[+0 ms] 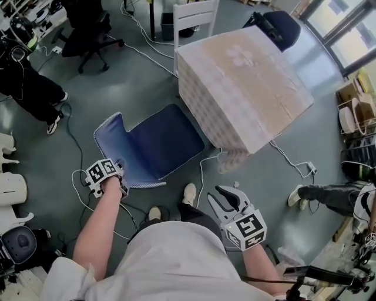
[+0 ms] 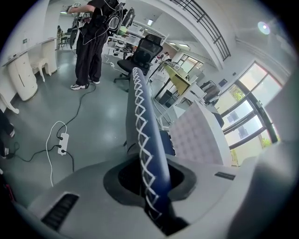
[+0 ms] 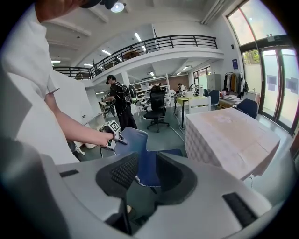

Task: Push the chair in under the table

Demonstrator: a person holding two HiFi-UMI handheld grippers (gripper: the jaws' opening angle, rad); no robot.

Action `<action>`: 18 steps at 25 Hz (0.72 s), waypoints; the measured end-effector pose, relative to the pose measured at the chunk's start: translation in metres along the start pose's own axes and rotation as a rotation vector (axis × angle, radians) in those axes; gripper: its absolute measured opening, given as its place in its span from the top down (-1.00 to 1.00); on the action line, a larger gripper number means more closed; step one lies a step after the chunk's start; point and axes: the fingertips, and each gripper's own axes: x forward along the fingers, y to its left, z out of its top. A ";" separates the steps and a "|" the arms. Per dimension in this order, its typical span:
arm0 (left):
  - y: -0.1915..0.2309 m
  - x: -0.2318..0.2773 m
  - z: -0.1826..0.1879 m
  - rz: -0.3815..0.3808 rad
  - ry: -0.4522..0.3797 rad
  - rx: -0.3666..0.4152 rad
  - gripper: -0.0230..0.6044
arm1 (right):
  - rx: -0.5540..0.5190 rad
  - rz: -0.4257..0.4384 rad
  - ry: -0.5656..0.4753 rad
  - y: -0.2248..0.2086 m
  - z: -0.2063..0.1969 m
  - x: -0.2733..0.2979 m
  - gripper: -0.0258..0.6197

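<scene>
A blue chair (image 1: 158, 144) with white-stitched edging stands on the grey floor, its seat toward the cloth-covered table (image 1: 247, 82); the seat's far corner lies just under the table's near corner. My left gripper (image 1: 114, 170) is shut on the top edge of the chair's backrest (image 2: 142, 116), which runs up between the jaws of the left gripper (image 2: 152, 179). My right gripper (image 1: 226, 200) hovers open over the floor to the right of the chair, holding nothing. In the right gripper view the right gripper (image 3: 147, 175) looks toward the chair (image 3: 140, 149) and table (image 3: 233, 130).
A white chair (image 1: 194, 14) and a dark blue chair (image 1: 282, 26) stand at the table's far side. A black office chair (image 1: 88, 32) and a standing person (image 1: 29, 88) are at far left. Cables and a power strip (image 1: 308, 169) lie on the floor; another person's leg (image 1: 323, 197) is at right.
</scene>
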 end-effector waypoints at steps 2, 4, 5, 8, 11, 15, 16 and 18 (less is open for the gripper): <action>-0.015 0.008 0.001 -0.003 0.002 0.002 0.71 | 0.013 -0.013 -0.003 -0.011 -0.002 -0.005 0.54; -0.030 0.015 0.003 -0.005 0.001 -0.002 0.71 | 0.027 -0.025 -0.008 -0.022 -0.003 -0.011 0.54; -0.037 0.018 0.005 -0.006 0.001 -0.003 0.71 | 0.035 -0.028 -0.009 -0.028 -0.003 -0.013 0.54; -0.061 0.030 0.008 -0.012 0.004 -0.001 0.71 | 0.055 -0.034 -0.012 -0.044 -0.004 -0.020 0.54; -0.084 0.044 0.009 -0.017 0.008 0.005 0.71 | 0.070 -0.040 -0.009 -0.060 -0.009 -0.025 0.54; -0.113 0.060 0.009 -0.019 0.006 -0.009 0.70 | 0.091 -0.054 -0.011 -0.083 -0.013 -0.034 0.54; -0.120 0.063 0.009 -0.020 0.006 -0.012 0.70 | 0.097 -0.059 -0.011 -0.089 -0.013 -0.036 0.54; -0.134 0.069 0.009 -0.021 0.009 -0.018 0.70 | 0.112 -0.067 -0.008 -0.100 -0.015 -0.041 0.54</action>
